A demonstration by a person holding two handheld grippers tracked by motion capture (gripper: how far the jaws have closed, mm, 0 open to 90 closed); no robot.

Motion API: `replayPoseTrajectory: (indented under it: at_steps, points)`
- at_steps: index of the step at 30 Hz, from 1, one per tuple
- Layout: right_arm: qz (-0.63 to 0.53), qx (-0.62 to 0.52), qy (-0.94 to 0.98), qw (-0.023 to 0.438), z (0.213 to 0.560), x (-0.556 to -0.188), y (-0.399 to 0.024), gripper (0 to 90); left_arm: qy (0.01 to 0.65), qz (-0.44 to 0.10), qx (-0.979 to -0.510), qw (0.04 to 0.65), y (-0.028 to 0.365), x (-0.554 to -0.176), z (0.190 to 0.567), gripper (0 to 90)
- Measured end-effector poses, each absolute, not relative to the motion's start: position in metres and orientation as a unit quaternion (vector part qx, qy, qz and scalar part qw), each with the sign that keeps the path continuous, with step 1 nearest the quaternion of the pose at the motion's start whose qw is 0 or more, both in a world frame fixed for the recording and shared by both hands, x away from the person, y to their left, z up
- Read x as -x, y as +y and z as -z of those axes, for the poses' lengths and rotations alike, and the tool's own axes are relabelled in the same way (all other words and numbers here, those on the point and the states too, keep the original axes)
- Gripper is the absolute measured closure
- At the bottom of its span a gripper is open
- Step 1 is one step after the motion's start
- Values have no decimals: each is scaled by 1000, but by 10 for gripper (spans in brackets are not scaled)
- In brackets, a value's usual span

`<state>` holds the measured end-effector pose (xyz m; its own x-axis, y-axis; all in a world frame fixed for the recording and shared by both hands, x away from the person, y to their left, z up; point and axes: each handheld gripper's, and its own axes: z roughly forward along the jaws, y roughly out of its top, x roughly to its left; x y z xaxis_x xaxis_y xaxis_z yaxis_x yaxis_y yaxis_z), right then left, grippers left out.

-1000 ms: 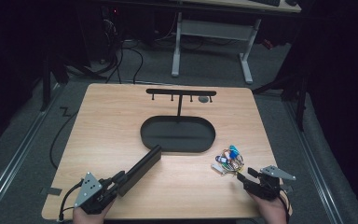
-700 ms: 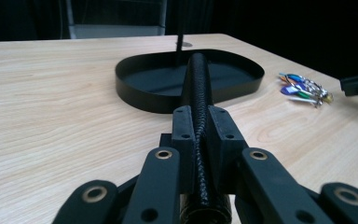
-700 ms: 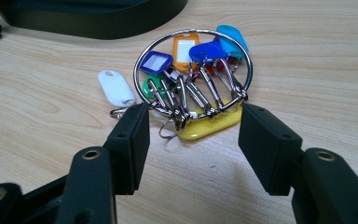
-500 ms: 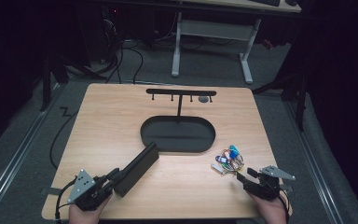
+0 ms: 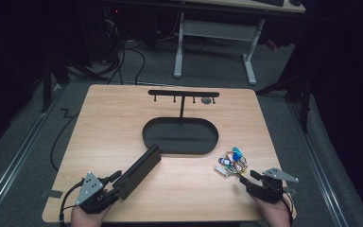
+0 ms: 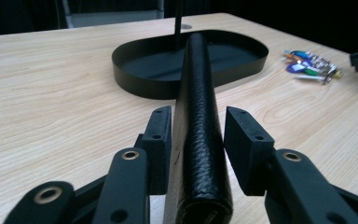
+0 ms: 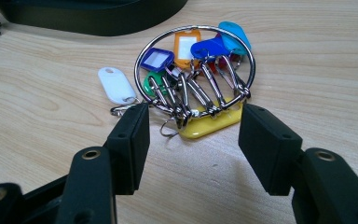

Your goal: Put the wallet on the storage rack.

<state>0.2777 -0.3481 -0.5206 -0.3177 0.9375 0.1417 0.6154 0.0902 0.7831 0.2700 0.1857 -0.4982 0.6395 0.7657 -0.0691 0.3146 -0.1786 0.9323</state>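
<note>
Black case now lower and nearer the left tool, whose jaws have just been opening, case loose between them, may tip flat on surface; right tool wide before key bunch; black tray empty.

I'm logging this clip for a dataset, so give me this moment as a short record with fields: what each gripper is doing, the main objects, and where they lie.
left gripper: jaws have just been opening; black case between them, small gaps either side
black case: lies on the table, far end beside the tray
right gripper: open, just short of the key ring
key ring: flat on the table, coloured tags attached
tray: black, oval, with a hook stand
table: light wood
</note>
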Motion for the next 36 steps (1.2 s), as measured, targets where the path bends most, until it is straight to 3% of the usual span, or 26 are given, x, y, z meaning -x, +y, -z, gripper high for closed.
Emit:
replayPoseTrajectory:
  at_steps: [5,10,16,36]
  points:
    - [-395,-545,711,204,520,-278,-347,436,367,-213,-756,498,181,-271,498,557]
    - [-400,-535,716,202,519,-278,-346,435,374,-211,-763,483,177,-272,495,556]
    - [-408,-521,724,196,518,-279,-344,435,349,-220,-807,423,169,-275,485,497]
    - [-410,-521,723,194,519,-281,-345,435,304,-209,-876,311,155,-298,455,498]
